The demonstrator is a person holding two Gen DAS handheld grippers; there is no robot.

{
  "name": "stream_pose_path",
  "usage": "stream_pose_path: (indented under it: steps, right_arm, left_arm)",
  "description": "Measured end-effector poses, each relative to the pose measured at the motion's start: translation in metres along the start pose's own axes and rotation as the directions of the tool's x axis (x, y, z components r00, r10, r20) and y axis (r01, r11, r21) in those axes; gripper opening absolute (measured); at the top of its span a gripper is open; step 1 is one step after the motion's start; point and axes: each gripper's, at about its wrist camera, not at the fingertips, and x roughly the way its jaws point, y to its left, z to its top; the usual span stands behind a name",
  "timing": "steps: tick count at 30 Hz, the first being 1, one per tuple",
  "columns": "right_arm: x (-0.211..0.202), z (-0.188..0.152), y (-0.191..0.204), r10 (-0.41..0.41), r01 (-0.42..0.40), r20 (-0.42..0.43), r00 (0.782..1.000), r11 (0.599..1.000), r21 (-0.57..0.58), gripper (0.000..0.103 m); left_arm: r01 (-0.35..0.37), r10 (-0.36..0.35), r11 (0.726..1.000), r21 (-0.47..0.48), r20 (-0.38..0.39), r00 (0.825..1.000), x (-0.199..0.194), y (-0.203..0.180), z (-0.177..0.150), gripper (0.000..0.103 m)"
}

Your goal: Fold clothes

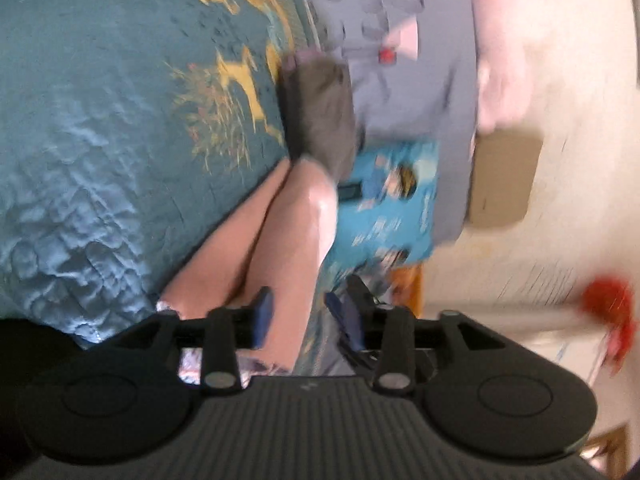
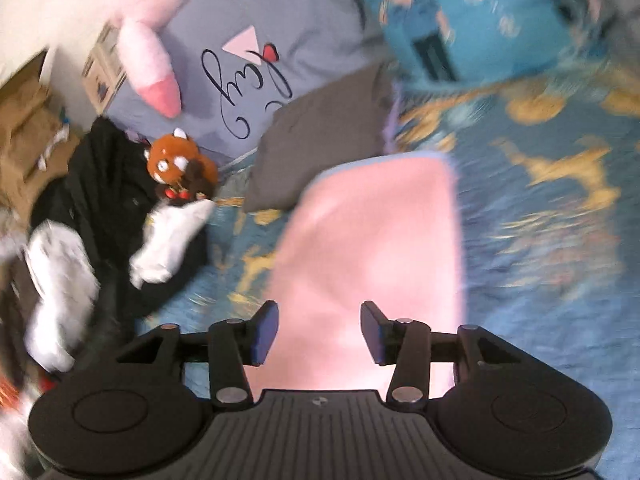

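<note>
Right wrist view: the pink cloth (image 2: 372,248) lies on the blue bedspread (image 2: 540,240), long axis six to twelve o'clock. The right gripper (image 2: 319,334) hangs over its near end, jaws apart, pressing nothing. The left gripper (image 1: 298,322) is likewise spread, nothing clamped.

black ribbed gripper (image 2: 318,330), blue pads (image 2: 266,332), seemingly silver pivot screws

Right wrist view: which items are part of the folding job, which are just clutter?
Job: pink cloth folded on the bed; grey folded garment; black-and-white clothes pile.
Clutter: red panda plush; grey pillow; pink plush; cardboard boxes.
</note>
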Motion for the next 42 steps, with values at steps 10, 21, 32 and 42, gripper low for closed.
stream_pose_path:
  steps: [10, 21, 32, 42]
  right_arm:
    - [-0.048, -0.081, -0.032, -0.017, 0.014, -0.035, 0.999, 0.996, -0.084, 0.054]
    - [-0.047, -0.129, 0.029, -0.094, 0.103, 0.046, 0.995, 0.803, -0.587, 0.077]
    - [0.006, -0.156, 0.09, -0.169, 0.303, 0.254, 0.952, 0.622, -0.722, 0.077]
    - [0.006, -0.124, 0.064, -0.337, 0.479, 0.34, 0.878, 0.604, -0.638, 0.017]
  left_arm:
    - [-0.216, 0.276, 0.915, 0.34, -0.14, 0.951, 0.063, -0.054, -0.018, 0.091]
    - [-0.27, 0.366, 0.899, 0.345, -0.25, 0.896, 0.117, -0.053, 0.002, 0.039]
    - [-0.257, 0.331, 0.929, 0.266, -0.286, 0.899, 0.128, -0.068, 0.003, 0.039]
    - [-0.152, 0.188, 0.979, 0.136, -0.311, 0.932, 0.124, -0.078, 0.008, 0.038]
